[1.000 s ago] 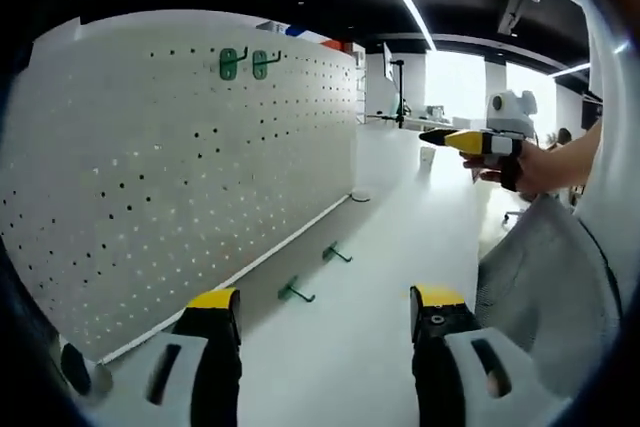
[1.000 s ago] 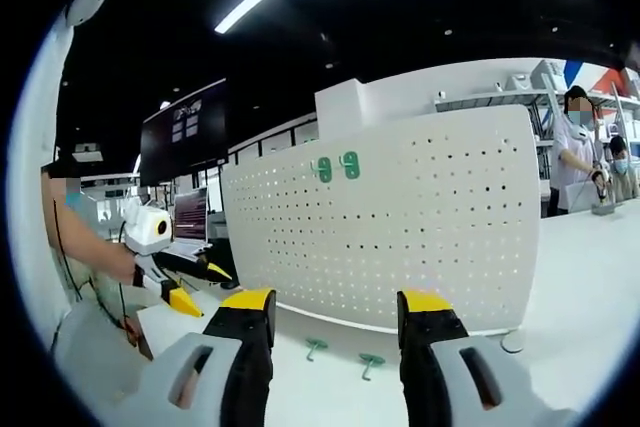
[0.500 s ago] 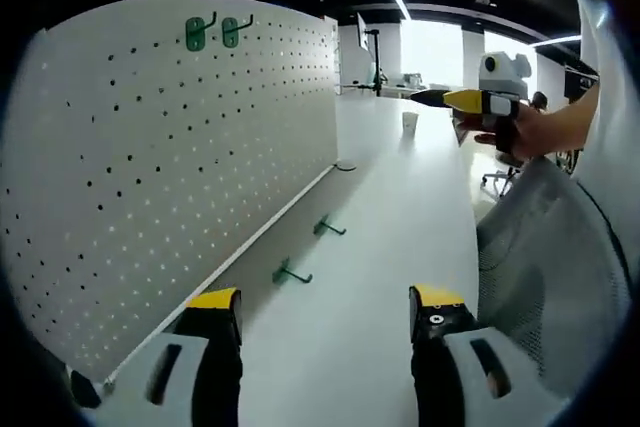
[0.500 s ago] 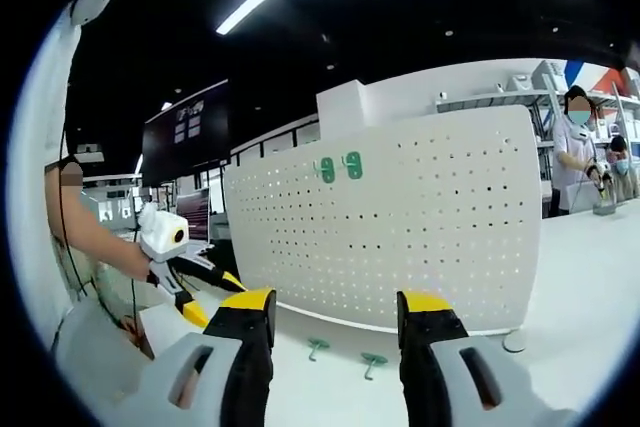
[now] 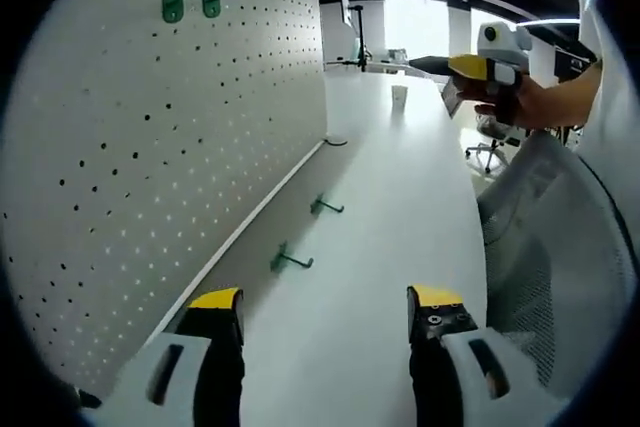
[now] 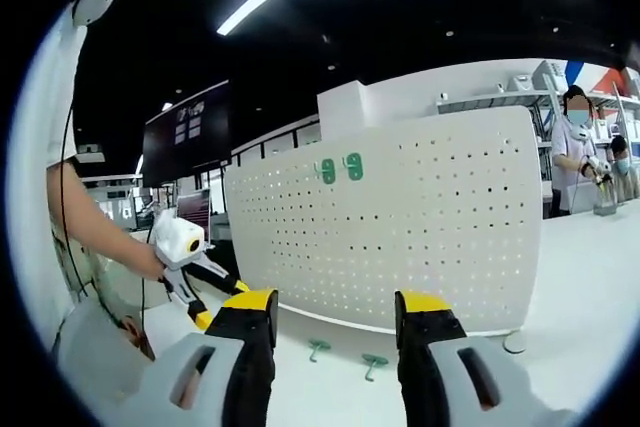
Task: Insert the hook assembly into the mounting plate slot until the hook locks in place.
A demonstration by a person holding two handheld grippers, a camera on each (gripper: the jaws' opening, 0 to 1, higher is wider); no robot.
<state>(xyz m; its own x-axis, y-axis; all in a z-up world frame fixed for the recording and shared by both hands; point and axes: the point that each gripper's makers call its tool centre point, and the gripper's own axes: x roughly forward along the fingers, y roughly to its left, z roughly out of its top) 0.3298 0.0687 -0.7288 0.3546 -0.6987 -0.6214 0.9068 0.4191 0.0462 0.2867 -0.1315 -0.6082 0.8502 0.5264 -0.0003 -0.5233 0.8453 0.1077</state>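
Green hooks lie loose on my white desk at the pegboard foot, both claws wide and empty, well apart from them; I judge a skewed pinch could skid a hook or misalign its prongs.

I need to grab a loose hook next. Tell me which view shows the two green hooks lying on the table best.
The left gripper view: both green hooks lie unobstructed on the white table beside the pegboard. In the right gripper view they sit small between that gripper's jaws.
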